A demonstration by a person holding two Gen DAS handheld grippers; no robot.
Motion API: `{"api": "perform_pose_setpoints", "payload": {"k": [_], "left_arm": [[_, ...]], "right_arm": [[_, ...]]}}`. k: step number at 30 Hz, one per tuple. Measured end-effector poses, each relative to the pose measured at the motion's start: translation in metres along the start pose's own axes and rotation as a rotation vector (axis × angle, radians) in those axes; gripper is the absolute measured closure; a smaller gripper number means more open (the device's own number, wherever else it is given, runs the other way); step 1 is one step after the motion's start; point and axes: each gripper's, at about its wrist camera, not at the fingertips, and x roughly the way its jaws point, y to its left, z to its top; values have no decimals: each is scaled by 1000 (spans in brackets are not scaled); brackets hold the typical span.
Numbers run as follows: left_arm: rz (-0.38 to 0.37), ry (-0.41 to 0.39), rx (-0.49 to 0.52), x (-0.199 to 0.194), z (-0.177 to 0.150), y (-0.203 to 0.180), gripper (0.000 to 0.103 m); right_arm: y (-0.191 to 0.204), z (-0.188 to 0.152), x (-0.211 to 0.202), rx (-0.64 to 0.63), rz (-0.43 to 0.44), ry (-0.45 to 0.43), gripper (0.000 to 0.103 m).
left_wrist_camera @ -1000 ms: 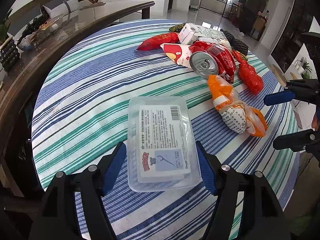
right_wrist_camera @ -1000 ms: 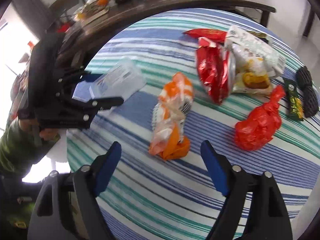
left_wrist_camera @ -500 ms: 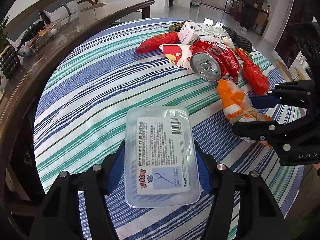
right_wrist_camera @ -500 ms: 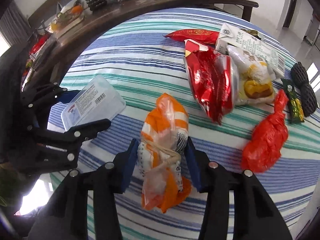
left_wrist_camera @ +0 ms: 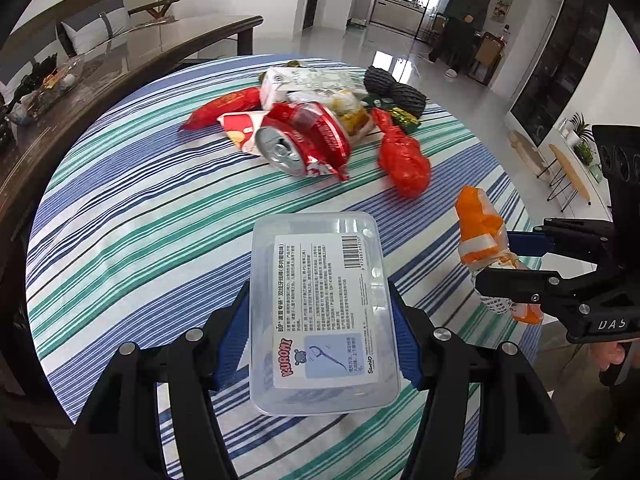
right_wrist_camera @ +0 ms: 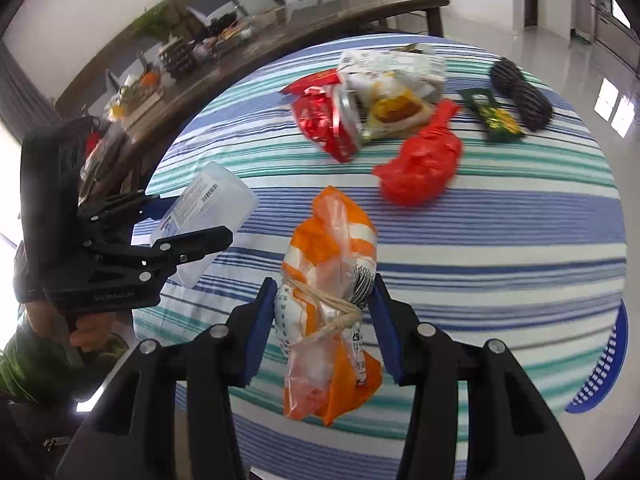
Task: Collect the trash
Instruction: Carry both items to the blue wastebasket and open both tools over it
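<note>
My left gripper (left_wrist_camera: 320, 320) is shut on a clear plastic box (left_wrist_camera: 320, 272) with a white printed label, its blue pads pressing the long sides. The box hangs just above the striped tablecloth (left_wrist_camera: 140, 240). My right gripper (right_wrist_camera: 322, 300) is shut on an orange-and-white plastic bag (right_wrist_camera: 332, 232) tied with string, gripped at the tied waist and lifted off the cloth. In the left wrist view, the right gripper (left_wrist_camera: 508, 260) with the bag (left_wrist_camera: 478, 220) is at the right. In the right wrist view, the left gripper (right_wrist_camera: 192, 224) holds the box (right_wrist_camera: 212, 196) at the left.
A pile of trash lies at the far side of the table: a drink can (left_wrist_camera: 280, 152) in a red wrapper, a red bag (left_wrist_camera: 404, 156), a white carton (left_wrist_camera: 304, 80), a green wrapper (right_wrist_camera: 494, 118), a black bundle (right_wrist_camera: 520, 94). A blue basket (right_wrist_camera: 604, 368) shows at the right edge. A person (left_wrist_camera: 468, 12) stands far off.
My right gripper has come over the orange bag, shut on it and raised it. My left gripper has shut on the clear box and lifted it off the cloth, drawing back.
</note>
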Motion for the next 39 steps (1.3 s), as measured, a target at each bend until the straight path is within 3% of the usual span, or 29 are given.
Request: {"api": "perform_pose_setpoints", "payload": {"k": [10,20,25,29,34,39], "left_arm": [[-88,-27,60,2,25,-77,41],[-277,0,224,41,68,-228,41],[-321,29,310,89,86,-320,41],[-301,78,312,153,91,-373,41],[-237,143,292,234,89,-407,41],[-184,153,288,290,88,-420,40]], "right_arm": [[-78,-39,-69,157,-39,-135,57],[-246,-81,-150,389,-293,-215,57],[-331,-102,-157,502,-369,-196,57],[-378,-113,-140,540,-390,-169,57],[-420,-122,-113,577,-380,-142,57],[-449,-126,-93,639,-337,-129,55]]}}
